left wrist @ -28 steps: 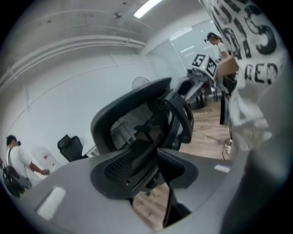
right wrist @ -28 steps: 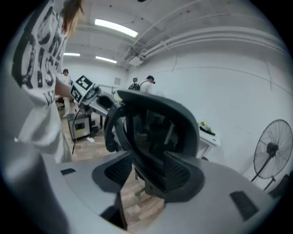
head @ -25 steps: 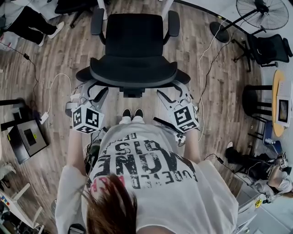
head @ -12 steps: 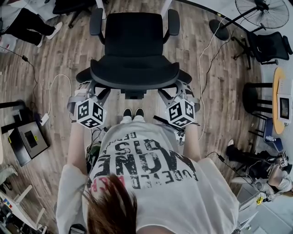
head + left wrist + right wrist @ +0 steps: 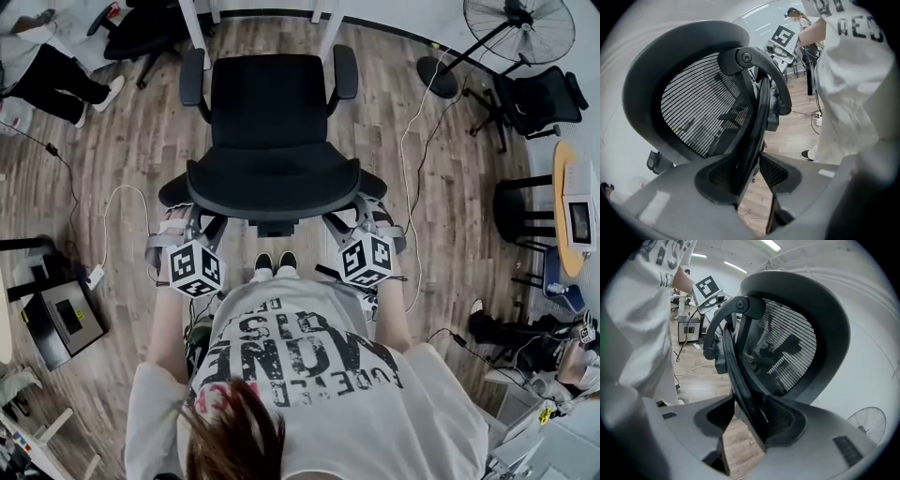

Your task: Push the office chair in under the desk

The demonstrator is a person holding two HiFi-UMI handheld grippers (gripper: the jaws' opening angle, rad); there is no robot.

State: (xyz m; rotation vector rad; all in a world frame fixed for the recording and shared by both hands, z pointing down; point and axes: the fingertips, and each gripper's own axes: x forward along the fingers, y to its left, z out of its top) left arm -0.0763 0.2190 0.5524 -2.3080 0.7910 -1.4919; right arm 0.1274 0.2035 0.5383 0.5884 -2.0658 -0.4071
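As my left claw (image 5: 757, 173) has just been closing, jaws spread round chair (image 5: 272, 112) backrest rim, right claw (image 5: 740, 416) straddles opposite rim, spread, no pinch yet. Chair mid-frame, below desk legs (image 5: 192, 23) at top. Bulky, I judge it rolls; grip stiff rim, not soft mesh.

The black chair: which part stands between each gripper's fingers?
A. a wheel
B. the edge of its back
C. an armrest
B: the edge of the chair's mesh back stands between the right gripper's fingers and the left gripper's, which have just been closing.
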